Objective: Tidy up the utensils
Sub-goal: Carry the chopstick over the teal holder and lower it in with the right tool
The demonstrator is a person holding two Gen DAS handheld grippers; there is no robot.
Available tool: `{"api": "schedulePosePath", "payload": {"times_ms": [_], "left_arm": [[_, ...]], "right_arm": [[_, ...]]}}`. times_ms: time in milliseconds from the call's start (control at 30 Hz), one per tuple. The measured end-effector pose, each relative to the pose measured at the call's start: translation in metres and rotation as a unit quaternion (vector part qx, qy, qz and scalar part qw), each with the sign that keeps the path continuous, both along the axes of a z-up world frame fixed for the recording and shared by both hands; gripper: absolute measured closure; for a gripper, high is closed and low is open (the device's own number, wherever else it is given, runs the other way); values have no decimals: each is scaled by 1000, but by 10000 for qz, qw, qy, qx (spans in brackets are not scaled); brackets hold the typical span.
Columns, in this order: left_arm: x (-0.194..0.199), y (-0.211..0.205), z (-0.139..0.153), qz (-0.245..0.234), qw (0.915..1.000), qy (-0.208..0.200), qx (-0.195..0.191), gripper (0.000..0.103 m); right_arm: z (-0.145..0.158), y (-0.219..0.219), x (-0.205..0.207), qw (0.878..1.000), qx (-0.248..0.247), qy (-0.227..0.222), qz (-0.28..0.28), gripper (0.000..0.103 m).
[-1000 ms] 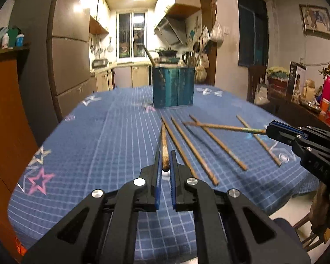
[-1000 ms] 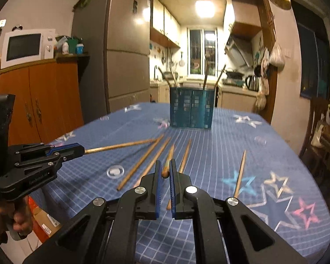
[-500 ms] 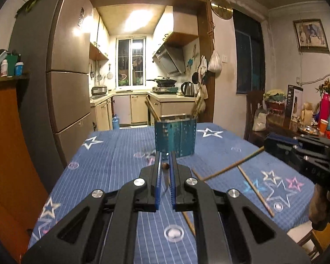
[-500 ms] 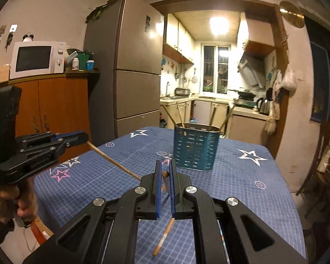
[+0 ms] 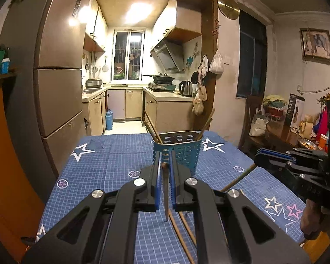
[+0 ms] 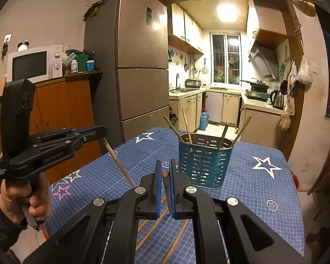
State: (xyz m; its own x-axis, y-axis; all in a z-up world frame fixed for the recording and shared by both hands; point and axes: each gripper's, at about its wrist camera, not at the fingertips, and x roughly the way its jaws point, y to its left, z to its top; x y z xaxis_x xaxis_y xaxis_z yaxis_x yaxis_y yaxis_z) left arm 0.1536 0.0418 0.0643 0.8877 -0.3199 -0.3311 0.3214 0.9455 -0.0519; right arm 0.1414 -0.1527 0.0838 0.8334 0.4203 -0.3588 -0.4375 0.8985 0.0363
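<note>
A teal perforated utensil holder (image 5: 180, 151) (image 6: 205, 161) stands on the blue star tablecloth with several wooden chopsticks upright in it. My left gripper (image 5: 165, 167) is shut on a wooden chopstick (image 5: 165, 189) that hangs down toward the table, just short of the holder. My right gripper (image 6: 165, 172) is shut on another wooden chopstick (image 6: 167, 194), also hanging down in front of the holder. In the right wrist view the left gripper (image 6: 99, 132) shows with its chopstick (image 6: 118, 164) slanting down. Loose chopsticks (image 5: 182, 235) (image 6: 151, 231) lie on the table below.
The table (image 5: 103, 167) ends near a tall fridge (image 6: 140, 70) on the left and a wooden cabinet (image 6: 61, 110) with a microwave. A side table with clutter (image 5: 297, 129) stands at the right. The kitchen lies beyond.
Both grippers have lifted their chopsticks off the table and risen, tilting them to hang downward, and have moved closer to the holder.
</note>
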Motion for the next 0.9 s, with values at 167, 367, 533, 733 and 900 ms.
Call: {"api": "schedulePosePath", "payload": {"times_ms": [167,367,533,733,900], "left_arm": [[8,-7,5,-26,10000,-41,62,98],[12,-8,14,-69,9999,-85,32,98],[16,-11,23,-107,9998,-136,20,98],[20,-18,41,-170,9995,-248,2,98],[27,-24,62,-213,9990,-382,-38,98]], "right_arm": [[6,-2,16,9999,75,112,25,95],[13,-5,26,9998,127,132,30,95],[22,-8,31,9998,147,104,36,95],[43,-12,37,9999,132,-27,-2,95],[76,-16,43,9996,82,-274,-65,95]]}}
